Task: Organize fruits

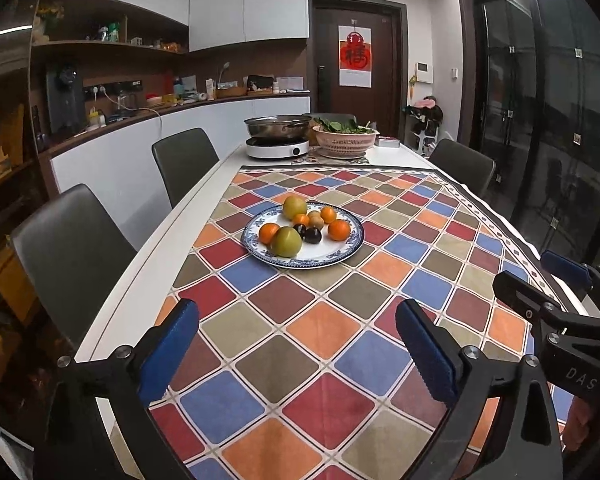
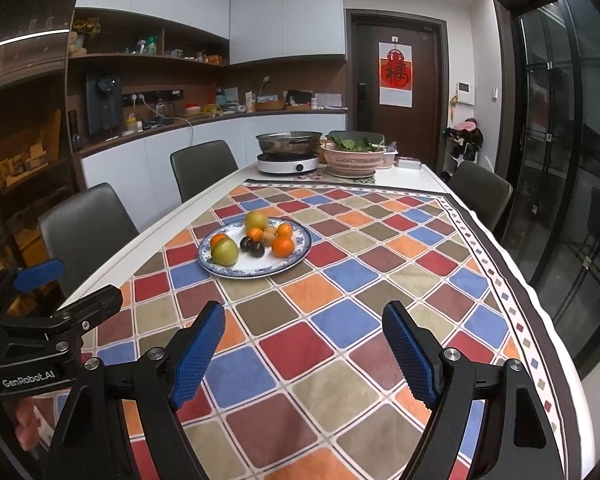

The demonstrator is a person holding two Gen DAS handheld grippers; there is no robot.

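A blue-rimmed white plate (image 1: 332,258) (image 2: 296,258) sits on the checked tablecloth, holding mixed fruit: two green apples (image 1: 286,241) (image 2: 225,251), several oranges (image 1: 339,229) (image 2: 283,247), two dark plums (image 1: 312,235) (image 2: 257,249) and small brown fruits (image 1: 317,223) (image 2: 269,237). My left gripper (image 1: 298,350) is open and empty, low over the cloth, well short of the plate. My right gripper (image 2: 303,354) is open and empty, also near the table's front. Each gripper shows at the other view's edge.
A hot pot on a white induction cooker (image 1: 277,147) (image 2: 288,164) and a pink basket of greens (image 1: 345,140) (image 2: 354,158) stand at the table's far end. Grey chairs (image 1: 74,248) (image 2: 86,228) line the left side, one (image 1: 462,162) at far right.
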